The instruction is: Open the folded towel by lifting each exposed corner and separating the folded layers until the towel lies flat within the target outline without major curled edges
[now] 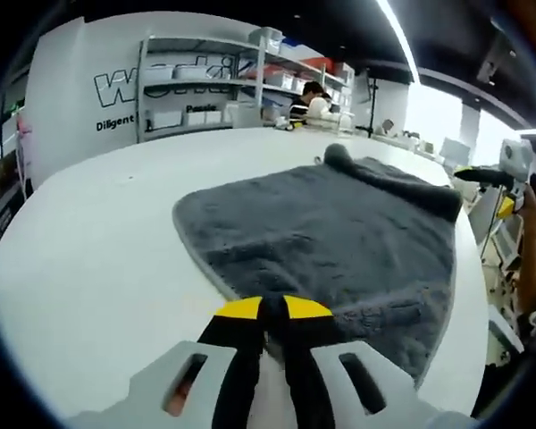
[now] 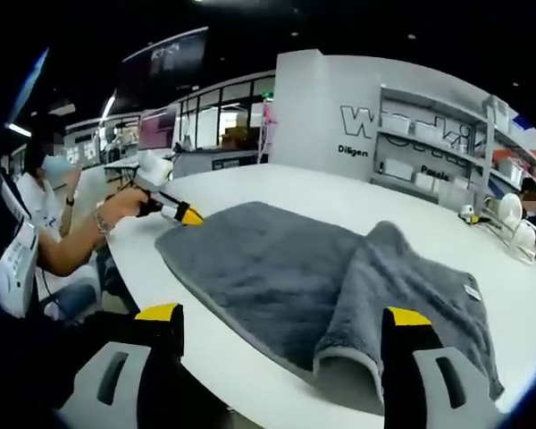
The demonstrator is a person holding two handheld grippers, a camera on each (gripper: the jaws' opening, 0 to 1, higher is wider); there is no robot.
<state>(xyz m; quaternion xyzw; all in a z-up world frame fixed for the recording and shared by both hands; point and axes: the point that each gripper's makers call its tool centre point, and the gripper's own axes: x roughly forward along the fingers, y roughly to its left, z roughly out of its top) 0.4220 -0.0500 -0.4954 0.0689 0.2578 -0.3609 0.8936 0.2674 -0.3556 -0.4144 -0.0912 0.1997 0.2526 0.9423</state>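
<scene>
On white worktop (image 1: 89,241), grey plush towel (image 1: 339,232) mostly spread, one end folded back over itself, left gripper (image 1: 272,308) pressed together at near hem, right gripper (image 2: 281,322) spread wide.

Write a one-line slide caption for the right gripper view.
Open right gripper faces a grey towel on the white table, one end still folded over.

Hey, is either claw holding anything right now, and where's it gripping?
The left claw is shut on the gray towel's near edge; the right claw is open, holding nothing.
</scene>
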